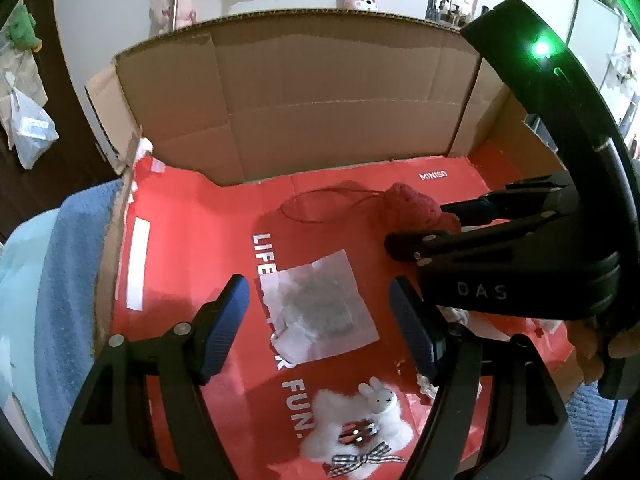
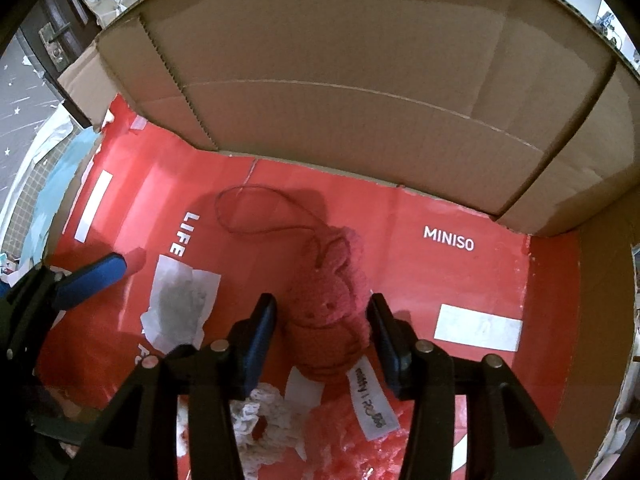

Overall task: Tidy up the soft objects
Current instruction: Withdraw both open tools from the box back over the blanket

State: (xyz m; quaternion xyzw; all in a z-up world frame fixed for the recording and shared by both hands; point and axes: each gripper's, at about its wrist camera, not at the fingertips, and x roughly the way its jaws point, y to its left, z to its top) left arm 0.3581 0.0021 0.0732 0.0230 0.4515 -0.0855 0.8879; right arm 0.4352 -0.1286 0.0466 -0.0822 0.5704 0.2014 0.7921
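Observation:
An open cardboard box has a red printed floor. On the floor lies a white paper sachet, and my left gripper stands open just above it, its blue pads clear of the sachet on both sides. A white fluffy rabbit toy with a checked bow lies nearer the camera. A red knitted plush with a string loop and a paper tag rests on the floor. My right gripper straddles it, open, with a slight gap at the pads.
The box's tall cardboard walls close off the far side and the right. A blue towel lies outside the box's left wall. A white crocheted piece and a pink crinkly item lie under the right gripper. A plastic bag sits far left.

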